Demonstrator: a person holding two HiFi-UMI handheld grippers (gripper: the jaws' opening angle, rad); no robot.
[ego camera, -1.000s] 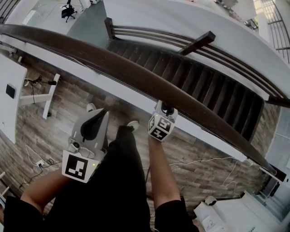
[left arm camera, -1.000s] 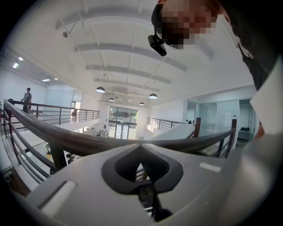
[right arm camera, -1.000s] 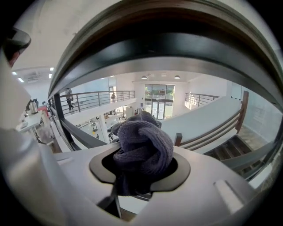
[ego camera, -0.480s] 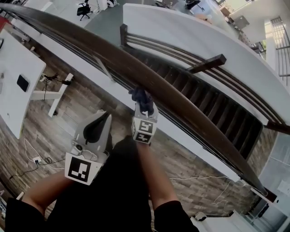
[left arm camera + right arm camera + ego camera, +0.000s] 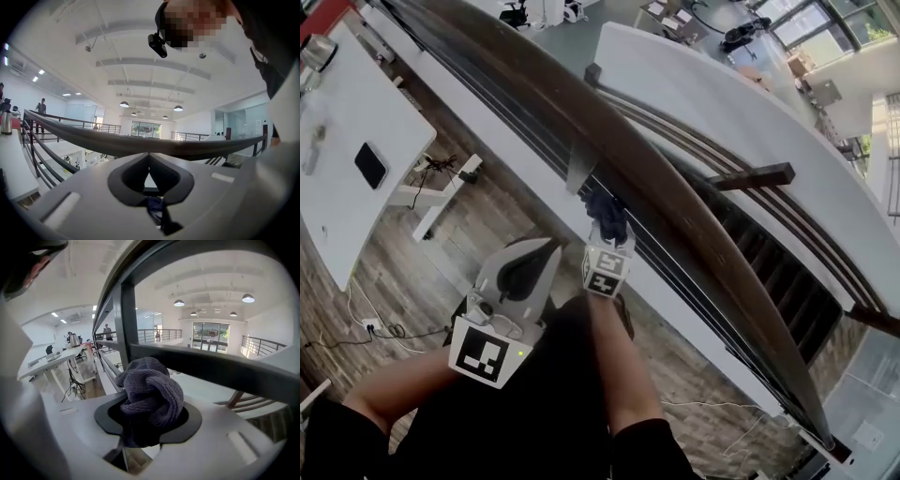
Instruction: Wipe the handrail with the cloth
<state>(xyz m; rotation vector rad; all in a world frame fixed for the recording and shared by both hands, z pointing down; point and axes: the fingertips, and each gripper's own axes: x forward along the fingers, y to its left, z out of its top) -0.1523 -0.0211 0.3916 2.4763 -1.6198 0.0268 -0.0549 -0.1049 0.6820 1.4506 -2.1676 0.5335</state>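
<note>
The dark wooden handrail runs diagonally from top left to bottom right in the head view. My right gripper is shut on a bunched dark blue-grey cloth, held against the rail's near underside beside a flat metal post. In the right gripper view the cloth bulges out of the jaws of the right gripper, with the post and a lower bar just behind it. My left gripper hangs lower left, away from the rail, shut and empty. The left gripper view shows the handrail crossing above its closed jaws.
A white desk with a dark flat device stands at the left on the wood floor. Cables lie on the floor. Beyond the rail are a dark staircase and a curved white wall.
The right gripper with the cloth has travelled left along the handrail and now sits by the metal post. The left gripper has kept its place beside it, still shut.
</note>
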